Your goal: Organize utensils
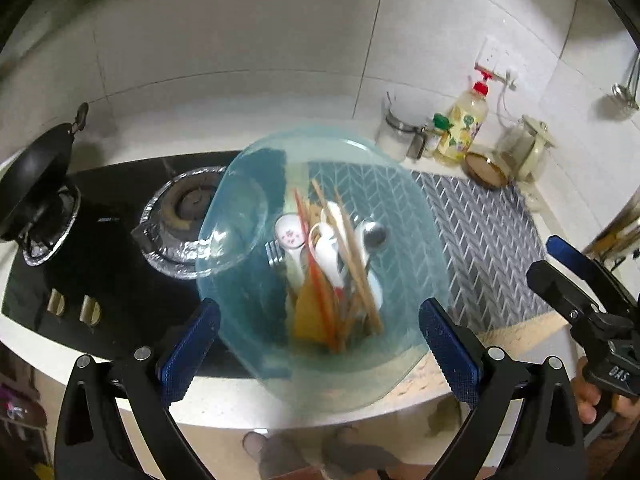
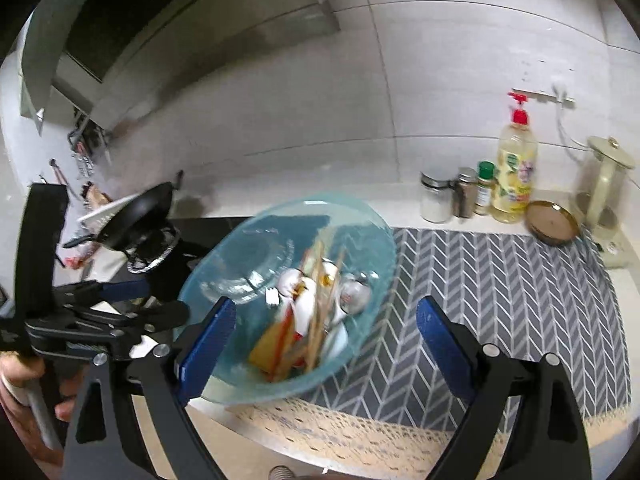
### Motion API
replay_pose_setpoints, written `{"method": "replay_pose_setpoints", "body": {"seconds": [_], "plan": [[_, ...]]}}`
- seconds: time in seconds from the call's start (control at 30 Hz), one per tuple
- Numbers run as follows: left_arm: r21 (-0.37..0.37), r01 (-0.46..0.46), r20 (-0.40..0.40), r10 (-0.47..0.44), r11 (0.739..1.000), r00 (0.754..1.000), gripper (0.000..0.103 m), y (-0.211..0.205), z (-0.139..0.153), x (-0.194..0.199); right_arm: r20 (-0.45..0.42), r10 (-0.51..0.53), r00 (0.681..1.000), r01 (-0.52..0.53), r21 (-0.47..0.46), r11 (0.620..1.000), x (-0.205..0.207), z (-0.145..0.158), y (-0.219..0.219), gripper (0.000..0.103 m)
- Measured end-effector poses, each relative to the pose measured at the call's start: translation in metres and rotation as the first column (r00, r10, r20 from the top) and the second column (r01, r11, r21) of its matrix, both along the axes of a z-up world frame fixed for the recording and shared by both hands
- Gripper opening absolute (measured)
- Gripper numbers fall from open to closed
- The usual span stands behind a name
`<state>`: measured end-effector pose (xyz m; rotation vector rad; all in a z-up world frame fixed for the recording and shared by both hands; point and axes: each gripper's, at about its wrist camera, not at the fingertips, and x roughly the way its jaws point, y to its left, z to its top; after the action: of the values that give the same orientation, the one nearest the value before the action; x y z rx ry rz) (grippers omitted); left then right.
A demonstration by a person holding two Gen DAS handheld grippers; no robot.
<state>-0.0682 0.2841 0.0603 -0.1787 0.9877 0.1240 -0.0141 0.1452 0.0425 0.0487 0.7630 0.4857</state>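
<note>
You are hovering both grippers over a translucent blue basin (image 1: 248, 184) that is sitting at the counter edge, partly on the black gas stove (image 1: 100, 280) and partly on the grey herringbone mat (image 1: 488, 240). The utensils are all lying jumbled inside it: wooden chopsticks (image 1: 352, 248), an orange-red chopstick pair (image 1: 316, 268), white ceramic spoons (image 1: 290, 234), a metal spoon (image 1: 374, 234), a fork (image 1: 274, 254), plus a clear glass bowl (image 1: 234, 220) on the basin's left side. Your left gripper (image 1: 320, 344) is standing wide open, holding nothing, its blue pads straddling the near part of the basin. Your right gripper (image 2: 322, 346) is also spread open and empty, its left pad over the basin's near rim and its right pad out over the mat. Judging from this, you are just starting, nothing sorted yet. For a clean first pick, go for one item lying on top, likely a wooden chopstick or the metal spoon, and close across its narrow shaft, not the bowl end. Come in steep so the pads are not snagging neighbours. The pile is blurred, so what overlaps what is hard to tell. Watch the basin: it is overhanging the counter's front lip slightly, so avoid pushing down on the near rim. Keep the other gripper out of the way.
</note>
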Motion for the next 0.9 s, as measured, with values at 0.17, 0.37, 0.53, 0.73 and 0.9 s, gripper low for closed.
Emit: {"method": "replay_pose_setpoints", "body": {"seconds": [0.17, 0.37, 0.53, 0.73, 0.9], "plan": [[0.023, 0.043, -0.002, -0.043, 0.999, 0.999, 0.099, 0.007, -0.003, -0.009, -0.034, 0.003, 0.999, -0.003, -0.003, 1.000, -0.008, -0.008, 0.007, 0.089], [-0.010, 0.063, 0.004, -0.063, 0.998, 0.998, 0.099, 0.023, 0.001, -0.010, -0.056, 0.001, 0.998, -0.002, -0.002, 1.000, -0.010, -0.005, 0.020, 0.089], [-0.011, 0.075, -0.003, -0.076, 0.997, 0.997, 0.099, 0.025, 0.001, -0.008, -0.084, -0.020, 0.996, 0.018, -0.021, 1.000, -0.008, -0.010, 0.024, 0.089], [-0.022, 0.084, -0.019, -0.084, 0.996, 0.996, 0.099, 0.026, 0.000, -0.005, -0.116, -0.038, 0.992, 0.035, -0.027, 0.999, -0.003, -0.016, 0.026, 0.089], [-0.032, 0.091, -0.034, -0.092, 0.995, 0.995, 0.099, 0.026, -0.002, -0.004, -0.130, -0.037, 0.991, 0.034, -0.028, 0.999, 0.000, -0.020, 0.026, 0.089]]}}
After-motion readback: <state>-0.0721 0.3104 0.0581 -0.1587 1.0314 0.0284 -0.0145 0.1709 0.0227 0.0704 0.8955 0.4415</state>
